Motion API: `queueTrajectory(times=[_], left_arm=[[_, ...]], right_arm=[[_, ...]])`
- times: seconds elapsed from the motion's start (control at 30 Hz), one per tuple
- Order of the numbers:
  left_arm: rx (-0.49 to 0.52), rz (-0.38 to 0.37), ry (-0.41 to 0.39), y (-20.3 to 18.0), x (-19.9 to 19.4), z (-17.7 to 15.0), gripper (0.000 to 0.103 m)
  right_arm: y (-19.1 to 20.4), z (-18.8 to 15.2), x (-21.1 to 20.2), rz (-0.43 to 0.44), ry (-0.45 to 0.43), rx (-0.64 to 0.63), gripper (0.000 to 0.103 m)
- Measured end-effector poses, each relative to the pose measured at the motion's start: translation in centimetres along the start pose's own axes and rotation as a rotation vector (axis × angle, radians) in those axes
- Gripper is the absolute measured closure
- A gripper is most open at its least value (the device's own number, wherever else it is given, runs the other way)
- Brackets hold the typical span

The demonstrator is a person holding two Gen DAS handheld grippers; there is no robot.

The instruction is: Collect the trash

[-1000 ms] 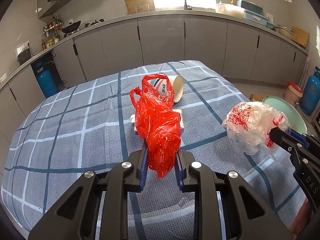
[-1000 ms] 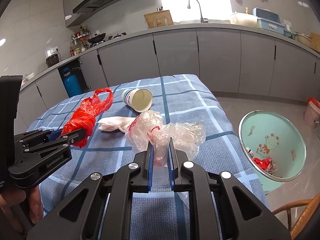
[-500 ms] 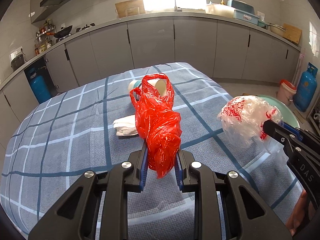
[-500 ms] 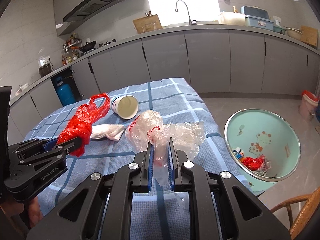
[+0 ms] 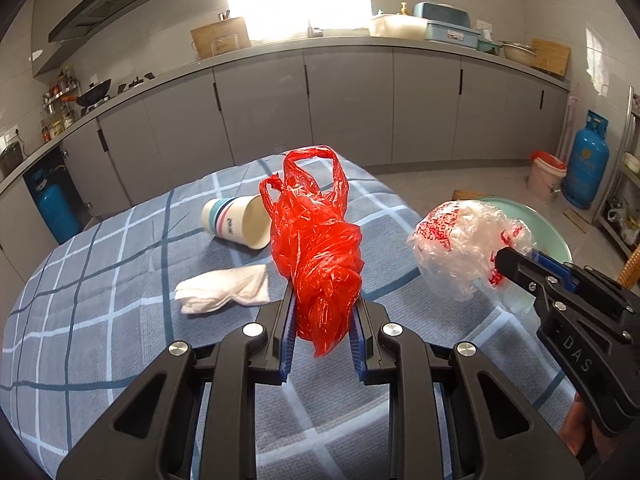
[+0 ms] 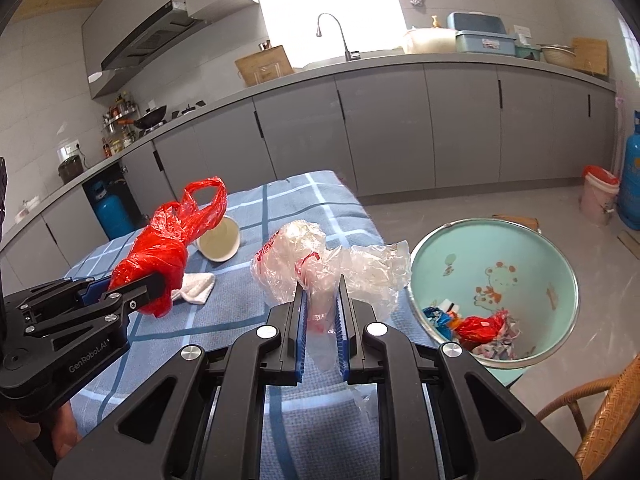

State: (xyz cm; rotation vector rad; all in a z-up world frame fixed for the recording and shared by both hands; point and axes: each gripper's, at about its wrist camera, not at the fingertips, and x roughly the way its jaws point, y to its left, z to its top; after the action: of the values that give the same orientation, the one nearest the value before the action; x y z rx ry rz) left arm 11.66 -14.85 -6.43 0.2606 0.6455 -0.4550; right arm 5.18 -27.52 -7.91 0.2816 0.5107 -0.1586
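Note:
My left gripper (image 5: 322,308) is shut on a crumpled red plastic bag (image 5: 316,252), held above the checked tablecloth (image 5: 120,320). My right gripper (image 6: 322,300) is shut on a clear plastic bag with red print (image 6: 320,264), near the table's right edge. In the right wrist view the red bag (image 6: 160,252) and left gripper (image 6: 136,290) show at the left. In the left wrist view the clear bag (image 5: 464,248) and right gripper (image 5: 516,262) show at the right. A paper cup (image 5: 236,222) lies on its side beside a white tissue (image 5: 224,290). A mint-green basin (image 6: 496,248) on the floor holds trash.
Grey kitchen cabinets (image 6: 400,128) with a sink line the back. A blue gas cylinder (image 5: 586,168) and a pink bucket (image 5: 546,176) stand on the floor at the right. A wicker chair (image 6: 600,412) is at the lower right, close to the basin.
Both grippers have carried their bags to the right, towards the table's edge and the basin. The cup and tissue have slid left in view. Both grips are unchanged.

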Motion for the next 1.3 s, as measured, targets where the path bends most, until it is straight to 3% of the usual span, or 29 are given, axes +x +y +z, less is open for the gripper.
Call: queueTrajectory(times=[1.3], left_arm=[[0.150,-0.206,-0.015,-12.0,3.0,5.2,0.080]], right_arm=[[-12.6,1.3,-3.2,-0.195,-0.089,0.195,0.089]])
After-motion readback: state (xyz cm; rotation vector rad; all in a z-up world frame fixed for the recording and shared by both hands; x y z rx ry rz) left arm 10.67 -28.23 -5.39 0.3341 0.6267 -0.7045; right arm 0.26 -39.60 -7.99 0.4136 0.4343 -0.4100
